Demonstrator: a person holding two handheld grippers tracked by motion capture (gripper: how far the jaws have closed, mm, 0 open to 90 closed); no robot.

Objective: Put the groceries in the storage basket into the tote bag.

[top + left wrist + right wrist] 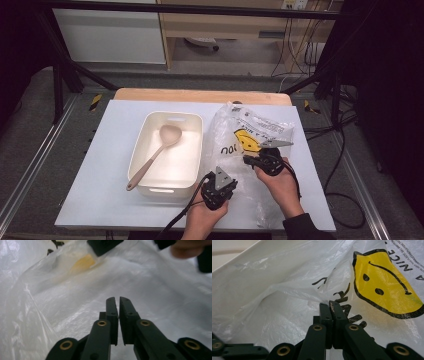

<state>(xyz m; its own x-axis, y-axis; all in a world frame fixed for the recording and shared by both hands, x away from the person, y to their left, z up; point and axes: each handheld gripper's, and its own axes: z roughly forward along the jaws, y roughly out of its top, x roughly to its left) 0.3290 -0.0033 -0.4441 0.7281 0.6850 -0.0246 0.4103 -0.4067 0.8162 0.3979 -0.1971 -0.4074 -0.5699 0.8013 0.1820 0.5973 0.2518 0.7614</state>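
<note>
From the high view, you work at one white table (100, 190) with a wooden board (200, 95) at its far edge. On the table lie one cream tub (192, 150) and one crumpled plastic bag (250, 130) just beside it on the right. Inside the tub rests one pink spoon (152, 160), its bowl toward the far side. Your left gripper (220, 186) sits at the near left edge of the bag, close to the tub's near right corner. Your right gripper (262, 161) is on the bag near the yellow face print. Around the table you see a grey floor, black frame bars, cables and a pale cabinet behind.

In the left gripper view, your left gripper (117, 300) has its jaws almost together with a thin slit between them; I cannot tell if plastic film is caught there. The bag (62, 302) is all around them.

In the right gripper view, your right gripper (329, 305) has its jaws closed and pinches a fold of the bag (287, 272) beside the yellow face.
</note>
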